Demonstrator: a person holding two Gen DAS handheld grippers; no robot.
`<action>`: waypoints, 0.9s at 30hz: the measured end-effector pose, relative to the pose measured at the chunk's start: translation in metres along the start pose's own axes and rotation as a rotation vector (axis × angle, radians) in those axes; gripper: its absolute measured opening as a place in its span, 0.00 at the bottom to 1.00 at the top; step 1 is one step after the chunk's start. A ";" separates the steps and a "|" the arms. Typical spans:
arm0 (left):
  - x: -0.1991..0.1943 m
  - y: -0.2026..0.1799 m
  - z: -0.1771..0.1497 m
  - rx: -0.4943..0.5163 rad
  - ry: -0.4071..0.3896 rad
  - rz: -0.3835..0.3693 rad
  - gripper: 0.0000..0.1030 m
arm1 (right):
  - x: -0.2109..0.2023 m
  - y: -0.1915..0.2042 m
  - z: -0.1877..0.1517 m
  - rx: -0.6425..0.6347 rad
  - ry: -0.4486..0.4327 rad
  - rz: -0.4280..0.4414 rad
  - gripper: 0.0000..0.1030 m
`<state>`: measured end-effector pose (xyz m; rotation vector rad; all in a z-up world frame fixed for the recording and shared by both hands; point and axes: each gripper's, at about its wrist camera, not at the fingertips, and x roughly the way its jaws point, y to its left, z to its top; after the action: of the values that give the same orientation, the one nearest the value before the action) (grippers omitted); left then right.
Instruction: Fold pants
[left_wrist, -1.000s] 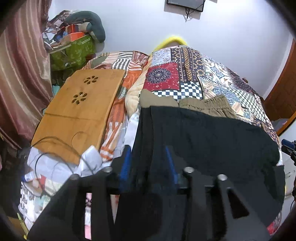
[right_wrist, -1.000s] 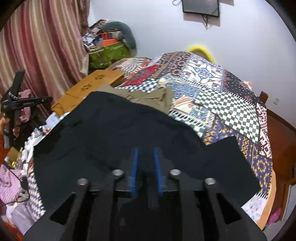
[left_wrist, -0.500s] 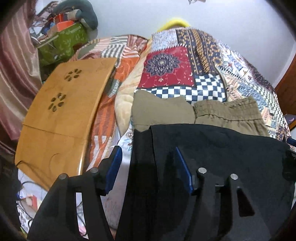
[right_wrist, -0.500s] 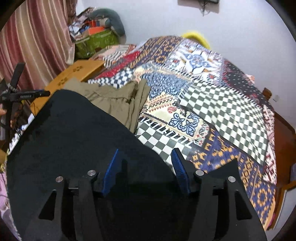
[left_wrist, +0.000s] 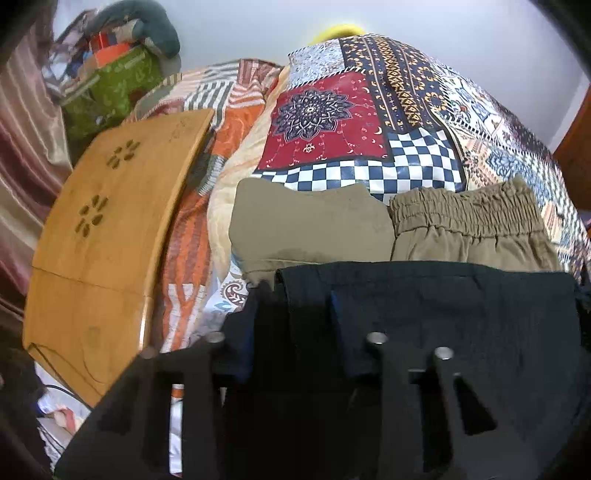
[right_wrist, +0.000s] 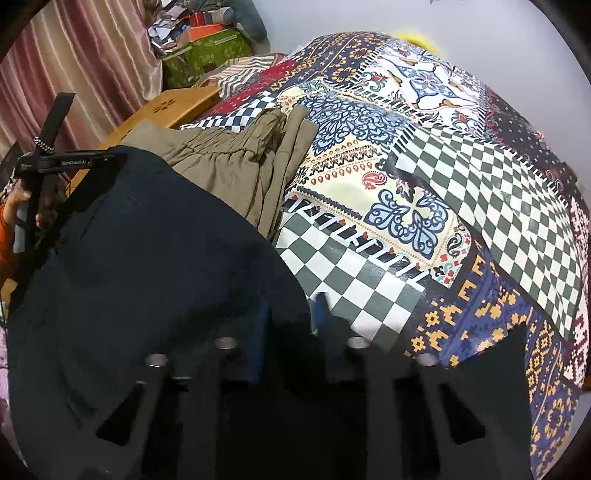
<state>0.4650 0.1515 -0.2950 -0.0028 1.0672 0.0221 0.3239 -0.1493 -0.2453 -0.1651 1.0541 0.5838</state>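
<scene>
At the far left, a wooden lap tray (left_wrist: 110, 221) lies beside the bed, with a green box (left_wrist: 110, 88) past it against the wall. The left gripper (left_wrist: 295, 306) points down at the left edge of the black pants (left_wrist: 443, 314); its jaws are closing with a fold of the dark cloth between them, and the blue pads appear to be pressing on it, though the cloth hides most of the contact. The black pants lie spread across the near part of the patchwork bedspread (left_wrist: 369, 122), overlapping the near edge of the folded khaki pants (left_wrist: 314, 225) just beyond. On the right side, the right gripper (right_wrist: 291, 314) is closing on the right edge of the black pants (right_wrist: 147, 258), nearly clenched, with checkered bedspread (right_wrist: 480, 192) stretching away to its right.
</scene>
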 end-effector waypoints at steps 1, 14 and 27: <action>-0.002 -0.001 -0.001 0.003 -0.004 0.006 0.27 | -0.002 0.002 -0.001 -0.002 -0.009 -0.002 0.09; -0.069 0.005 -0.008 -0.058 -0.109 0.001 0.15 | -0.058 0.016 0.001 -0.009 -0.174 -0.023 0.05; -0.177 0.012 -0.059 -0.079 -0.201 -0.068 0.14 | -0.111 0.047 -0.021 -0.025 -0.240 -0.011 0.05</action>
<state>0.3276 0.1599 -0.1686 -0.1064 0.8644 0.0024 0.2429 -0.1594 -0.1542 -0.1197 0.8127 0.5911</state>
